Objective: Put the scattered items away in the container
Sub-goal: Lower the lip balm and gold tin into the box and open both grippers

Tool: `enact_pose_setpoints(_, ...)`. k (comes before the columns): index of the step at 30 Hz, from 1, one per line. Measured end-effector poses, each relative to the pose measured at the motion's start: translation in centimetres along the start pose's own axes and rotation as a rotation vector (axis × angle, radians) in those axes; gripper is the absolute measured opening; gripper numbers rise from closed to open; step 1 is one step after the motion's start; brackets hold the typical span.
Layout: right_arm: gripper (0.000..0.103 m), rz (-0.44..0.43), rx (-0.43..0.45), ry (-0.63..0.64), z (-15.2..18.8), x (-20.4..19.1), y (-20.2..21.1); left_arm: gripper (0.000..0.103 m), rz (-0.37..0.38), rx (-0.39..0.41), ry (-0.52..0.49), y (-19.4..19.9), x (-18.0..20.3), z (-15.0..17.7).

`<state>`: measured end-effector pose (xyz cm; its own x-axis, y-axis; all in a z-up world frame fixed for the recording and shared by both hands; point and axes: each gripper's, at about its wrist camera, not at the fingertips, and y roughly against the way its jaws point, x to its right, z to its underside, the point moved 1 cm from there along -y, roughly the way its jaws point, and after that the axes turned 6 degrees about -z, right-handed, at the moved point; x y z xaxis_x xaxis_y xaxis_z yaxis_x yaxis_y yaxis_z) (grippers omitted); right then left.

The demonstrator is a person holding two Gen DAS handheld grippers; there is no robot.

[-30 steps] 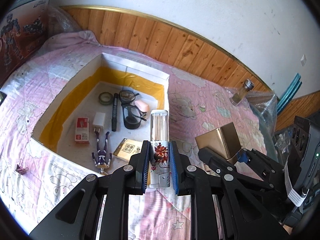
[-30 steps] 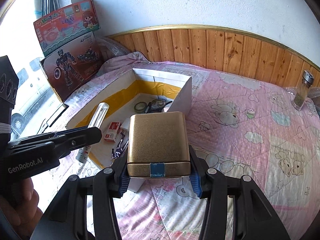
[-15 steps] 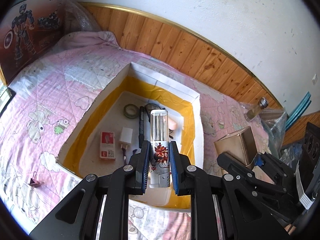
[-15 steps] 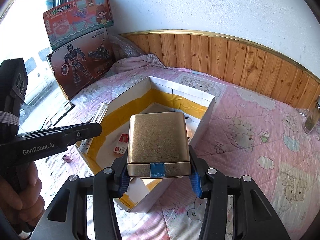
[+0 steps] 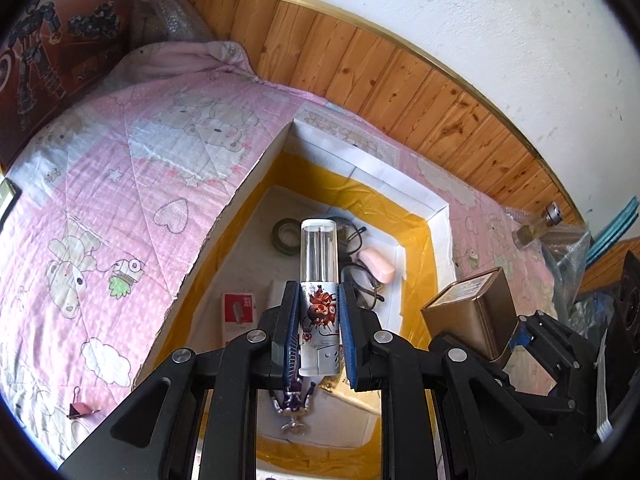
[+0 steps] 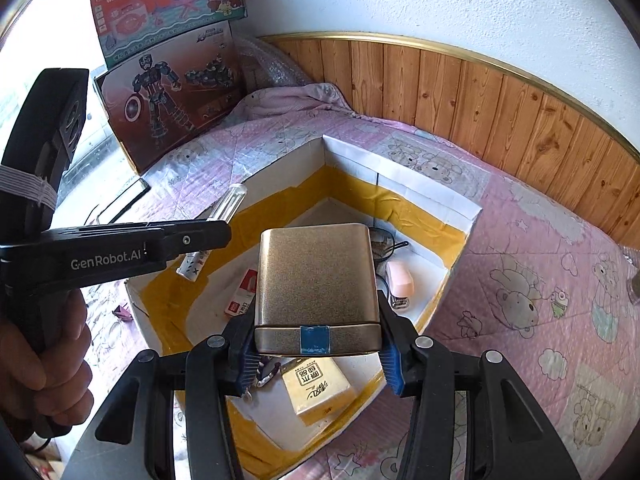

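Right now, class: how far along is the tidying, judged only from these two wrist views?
Done: glasses, a pink stapler and a red packet lie in the box. In hand: left gripper carries a clear tube, right gripper a gold tin. Left: a binder clip and glass bottle on the bedspread.

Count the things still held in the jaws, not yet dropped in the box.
2. A clear tube is gripped by the left gripper over the box. A gold tin is gripped by the right gripper, also above it.

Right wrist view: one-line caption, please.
Right gripper holds a gold tin over the open white box.
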<state>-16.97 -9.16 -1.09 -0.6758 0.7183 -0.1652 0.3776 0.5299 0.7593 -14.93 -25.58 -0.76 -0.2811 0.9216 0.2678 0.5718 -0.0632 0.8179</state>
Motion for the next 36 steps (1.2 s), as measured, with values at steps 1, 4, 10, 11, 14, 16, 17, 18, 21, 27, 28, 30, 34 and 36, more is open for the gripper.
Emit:
enact_pose_setpoints(1, 0.050, -0.004, -0.009, 0.003, -0.3, 0.1, -0.4, 0.019, -0.002, -0.009, 0.003, -0.4, -0.1, -0.2)
enact_pose_setpoints(4, 0.050, -0.011, -0.043, 0.015, -0.9, 0.3, -1.8, 0.019, 0.002, -0.048, 0.019, -1.9, -0.5, -0.8)
enact_pose_setpoints(10, 0.050, -0.033, -0.114, 0.042, -1.5, 0.6, -4.4, 0.019, 0.002, -0.105, 0.000, -4.4, -0.3, -2.1)
enact_pose_setpoints(11, 0.050, -0.037, -0.125, 0.044, -1.5, 0.6, -4.8, 0.019, 0.000, -0.113, -0.002, -4.7, -0.2, -2.3)
enact_pose_setpoints(14, 0.050, -0.053, -0.160, 0.049, -1.5, 0.5, -6.0, 0.020, -0.003, -0.142, -0.014, -5.9, -0.1, -3.0)
enact_pose_setpoints(16, 0.050, -0.065, -0.189, 0.058, -1.4, 0.3, -6.7, 0.020, -0.009, -0.158, -0.023, -6.7, 0.0, -3.4)
enact_pose_setpoints(17, 0.050, -0.069, -0.201, 0.063, -1.4, 0.2, -7.1, 0.020, -0.014, -0.167, -0.026, -7.1, 0.0, -3.6)
enact_pose_setpoints(18, 0.050, -0.073, -0.217, 0.070, -1.3, 0.0, -7.4, 0.020, -0.016, -0.174, -0.031, -7.5, 0.0, -3.7)
enact_pose_setpoints(21, 0.050, -0.088, -0.262, 0.071, -1.1, -0.2, -8.5, 0.020, -0.030, -0.204, -0.035, -8.8, -0.1, -4.2)
enact_pose_setpoints(27, 0.050, -0.099, -0.325, 0.051, -1.1, 0.0, -10.3, 0.020, -0.071, -0.249, -0.049, -11.2, -0.3, -4.8)
enact_pose_setpoints(28, 0.050, -0.097, -0.335, 0.050, -1.2, 0.0, -10.5, 0.020, -0.076, -0.252, -0.058, -11.5, -0.1, -4.9)
enact_pose_setpoints(30, 0.050, -0.092, -0.356, 0.052, -1.3, 0.0, -11.1, 0.020, -0.097, -0.252, -0.079, -12.1, 0.1, -5.1)
enact_pose_setpoints(34, 0.051, -0.088, -0.387, 0.043, -1.6, 0.0, -12.0, 0.020, -0.119, -0.257, -0.088, -12.8, 0.2, -5.3)
enact_pose_setpoints(36, 0.051, -0.093, -0.389, 0.015, -1.8, 0.4, -12.3, 0.020, -0.121, -0.260, -0.084, -13.2, 0.2, -5.3)
